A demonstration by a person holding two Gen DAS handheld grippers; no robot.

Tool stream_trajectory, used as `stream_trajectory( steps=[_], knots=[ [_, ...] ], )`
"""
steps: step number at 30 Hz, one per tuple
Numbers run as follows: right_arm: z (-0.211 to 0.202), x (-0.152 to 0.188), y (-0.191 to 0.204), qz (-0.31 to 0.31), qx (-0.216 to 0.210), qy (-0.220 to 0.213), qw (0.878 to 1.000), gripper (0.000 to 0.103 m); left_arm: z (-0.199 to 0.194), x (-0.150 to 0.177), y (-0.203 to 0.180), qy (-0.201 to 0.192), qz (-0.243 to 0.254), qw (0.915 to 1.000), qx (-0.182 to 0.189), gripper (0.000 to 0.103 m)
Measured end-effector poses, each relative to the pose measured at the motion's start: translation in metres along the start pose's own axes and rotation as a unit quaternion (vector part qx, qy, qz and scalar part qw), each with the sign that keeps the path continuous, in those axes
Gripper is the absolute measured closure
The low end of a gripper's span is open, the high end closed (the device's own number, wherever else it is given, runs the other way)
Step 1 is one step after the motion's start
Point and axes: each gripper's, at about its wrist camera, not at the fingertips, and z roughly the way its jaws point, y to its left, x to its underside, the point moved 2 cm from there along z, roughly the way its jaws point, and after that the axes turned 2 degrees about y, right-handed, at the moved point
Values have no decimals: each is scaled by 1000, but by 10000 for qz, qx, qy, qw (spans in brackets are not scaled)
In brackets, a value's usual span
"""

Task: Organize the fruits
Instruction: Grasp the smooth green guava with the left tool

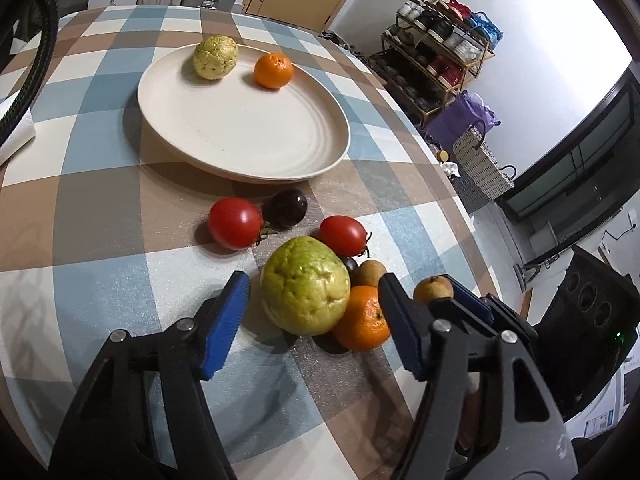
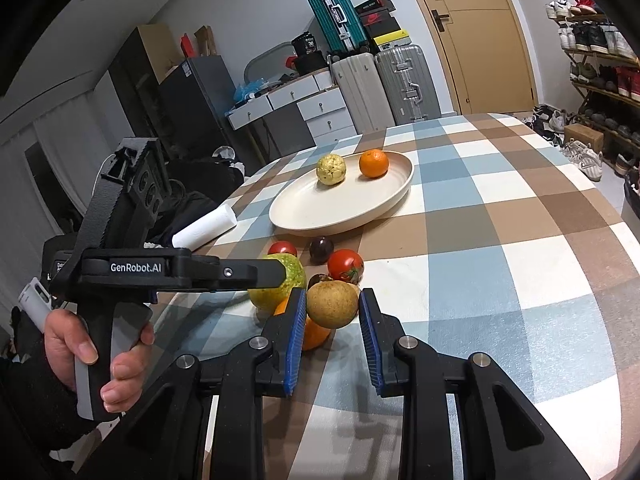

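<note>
Checked cloth (image 1: 100,240) across the table; suitcases (image 2: 394,84) and shoe rack (image 1: 440,52) beyond. Far on the cloth, cream plate (image 1: 240,148) with a pale guava (image 1: 215,57) and an orange (image 1: 273,71) near its back rim, apart from each other. In front of the plate, loose on the cloth: left tomato (image 1: 235,223) touching a dark plum (image 1: 286,208), right tomato (image 1: 343,235) just behind the green guava (image 1: 304,284). Against that guava's right side, a second orange (image 1: 362,322); behind it, a small brown fruit (image 1: 369,273).

Left gripper (image 1: 312,280) angled down, jaws fairly wide, straddling the green guava and second orange; a clear gap between left pad and guava, so no grip. Left hand (image 2: 92,356) wrapped round its handle.

Right gripper (image 2: 333,294) narrow, clamped on another brown fruit (image 2: 332,300), blue pads pressing both sides. Cannot tell whether lifted off the cloth. Paper roll (image 2: 204,228) at the table's left edge.
</note>
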Motion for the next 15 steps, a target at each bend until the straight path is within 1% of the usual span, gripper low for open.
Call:
stream_trajectory(
  steps=[2, 4, 7, 9, 12, 15],
  knots=[
    [1, 0, -1, 16, -24, 14, 10000, 76, 3, 0, 2, 101, -65, 9999, 20, 52],
    [1, 1, -2, 42, -17, 21, 10000, 76, 6, 0, 7, 179, -155, 9997, 47, 57],
    [0, 1, -2, 49, -7, 4, 10000, 76, 7, -1, 13, 167, -265, 9993, 222, 58],
    [0, 1, -3, 45, -3, -3, 10000, 76, 7, 0, 14, 155, -265, 9992, 259, 58],
    [0, 1, -3, 45, -3, 0, 10000, 76, 7, 0, 13, 137, -223, 9994, 223, 58],
    [0, 1, -3, 50, 0, -6, 10000, 76, 5, 1, 11, 98, -148, 9998, 101, 58]
  ],
)
